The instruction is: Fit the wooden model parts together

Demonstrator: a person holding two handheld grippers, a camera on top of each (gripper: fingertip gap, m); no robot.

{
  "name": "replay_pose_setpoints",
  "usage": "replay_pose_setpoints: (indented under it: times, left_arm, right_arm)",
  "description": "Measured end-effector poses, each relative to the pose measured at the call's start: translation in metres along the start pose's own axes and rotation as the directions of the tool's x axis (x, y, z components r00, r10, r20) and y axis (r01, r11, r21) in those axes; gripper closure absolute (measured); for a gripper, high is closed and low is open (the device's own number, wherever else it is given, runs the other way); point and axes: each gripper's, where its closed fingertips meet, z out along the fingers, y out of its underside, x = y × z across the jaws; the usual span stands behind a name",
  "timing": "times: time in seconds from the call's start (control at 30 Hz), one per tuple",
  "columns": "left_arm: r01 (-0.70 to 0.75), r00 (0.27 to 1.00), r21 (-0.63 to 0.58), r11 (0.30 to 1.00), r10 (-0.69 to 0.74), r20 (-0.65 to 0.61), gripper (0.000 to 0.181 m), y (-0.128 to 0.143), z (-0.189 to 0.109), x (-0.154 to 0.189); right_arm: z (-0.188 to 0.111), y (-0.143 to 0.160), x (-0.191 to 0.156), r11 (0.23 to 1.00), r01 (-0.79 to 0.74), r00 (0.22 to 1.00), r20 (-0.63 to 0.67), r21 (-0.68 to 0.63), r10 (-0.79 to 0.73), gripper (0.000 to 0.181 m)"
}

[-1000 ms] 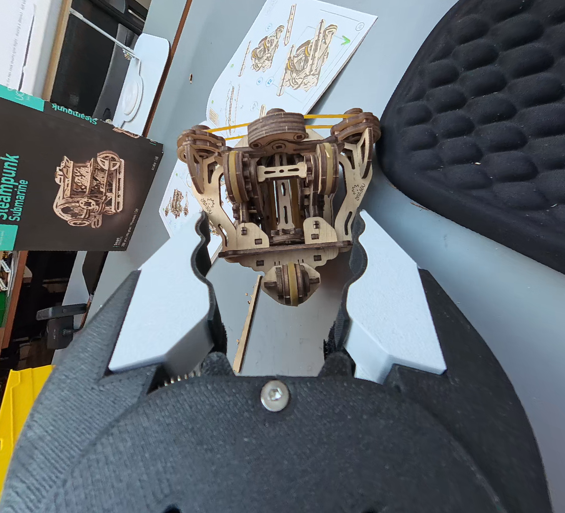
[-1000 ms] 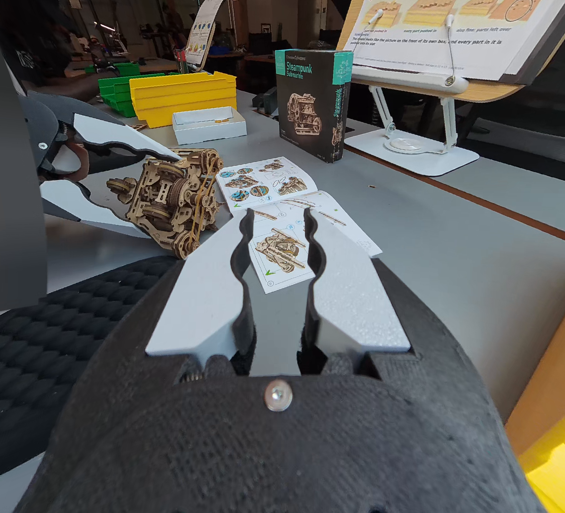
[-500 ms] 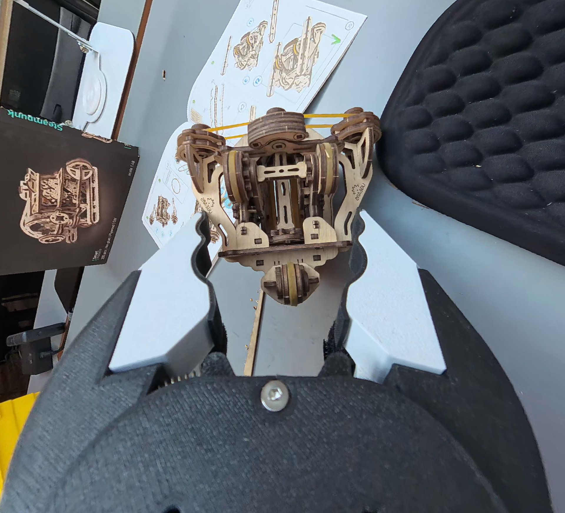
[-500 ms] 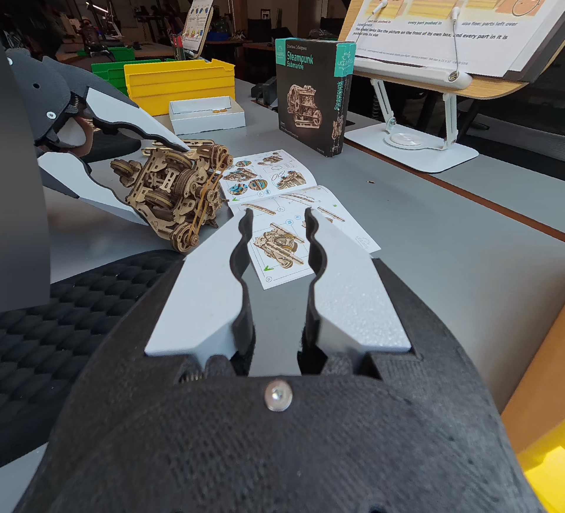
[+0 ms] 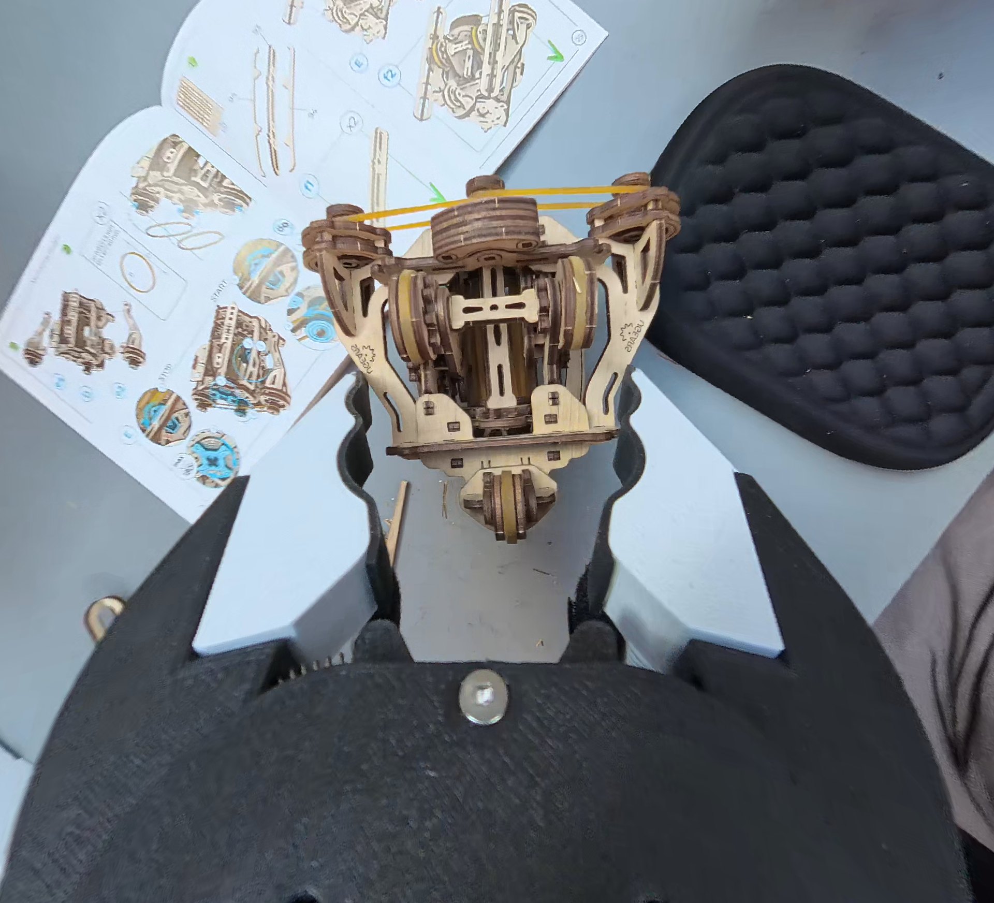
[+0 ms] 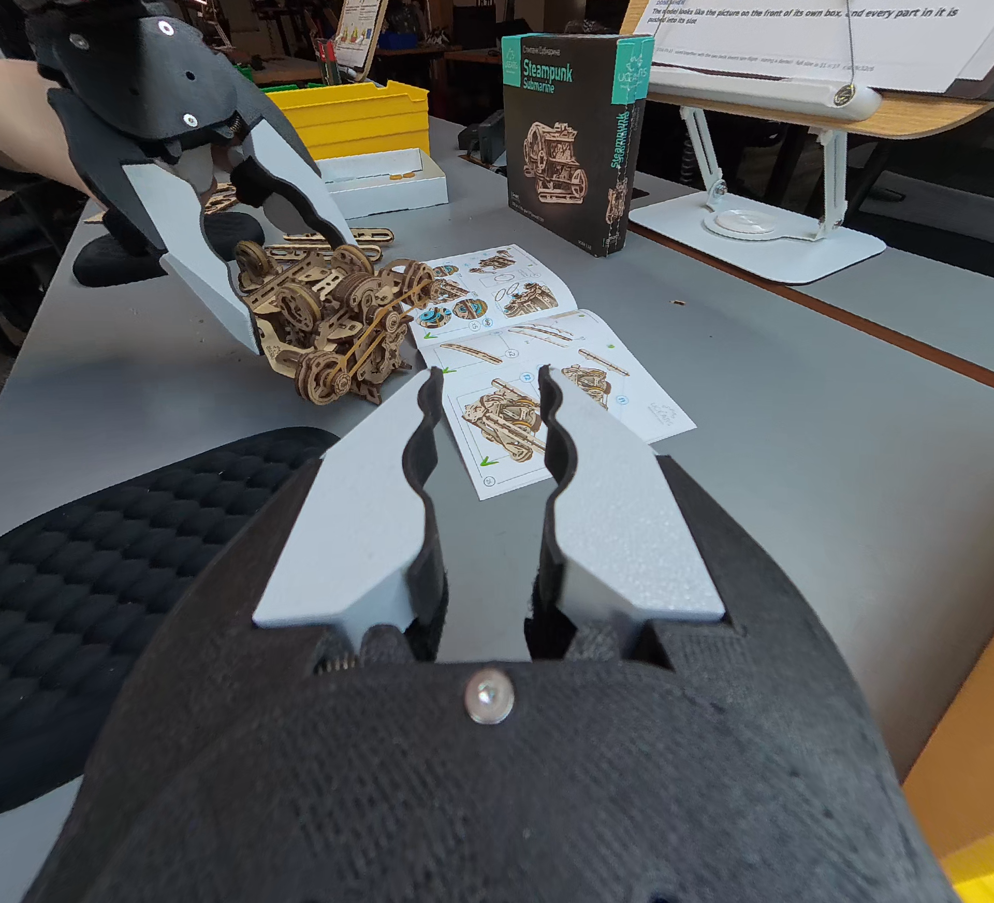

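The left gripper (image 5: 492,382) is clamped on the wooden model (image 5: 487,334): its two white fingers press on the lower sides of the model, and the model fills the gap between them. In the right wrist view the same left gripper (image 6: 279,285) comes down from the upper left, and the wooden model (image 6: 333,323) in it touches the grey table (image 6: 807,473) or is just above it; I cannot tell which. A yellow rubber band (image 5: 500,202) runs across the pulleys at the far end of the model.

The right gripper (image 6: 487,382) holds nothing. Its fingers stand apart with a narrow gap, and only the table and a corner of paper show through this gap. It hovers near the model, to the right of it.

The open instruction booklet (image 6: 538,366) lies flat on the table just beside the model, toward the far edge, and in the left wrist view part of the instruction booklet (image 5: 269,151) is under the model. A black padded mat (image 5: 833,274) lies at the near side of the table, close to the model. Thin loose wooden strips (image 6: 333,239) lie on the table behind the left gripper. Farther back stand a dark product box (image 6: 570,140), a white tray (image 6: 387,178) and yellow bins (image 6: 355,116). At the far right edge stands a white document stand (image 6: 764,226) with a printed sheet.
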Motion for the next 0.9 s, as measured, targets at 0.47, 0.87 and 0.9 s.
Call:
replay_pose_setpoints:
  times: [0.47, 0.87, 0.9]
  left_arm:
    - [0.063, 0.989, 0.061, 0.996, -0.054, -0.14, 0.09, -0.0055, 0.0091, 0.0048]
    - [0.078, 0.989, 0.136, 0.988, -0.06, -0.133, 0.091, -0.0056, 0.0073, 0.0062]
    - [0.08, 0.989, 0.139, 0.987, -0.061, -0.137, 0.092, -0.0061, 0.0064, 0.0068]
  right_arm:
    - [-0.0006, -0.0034, -0.0083, 0.999, 0.046, 0.999, 0.016, -0.009, -0.046, 0.147]
    - [-0.0006, -0.0011, -0.005, 0.998, 0.058, 0.998, 0.005, -0.021, -0.058, 0.146]
    - [-0.0005, -0.0008, -0.0044, 0.998, 0.056, 0.998, 0.004, -0.021, -0.056, 0.146]
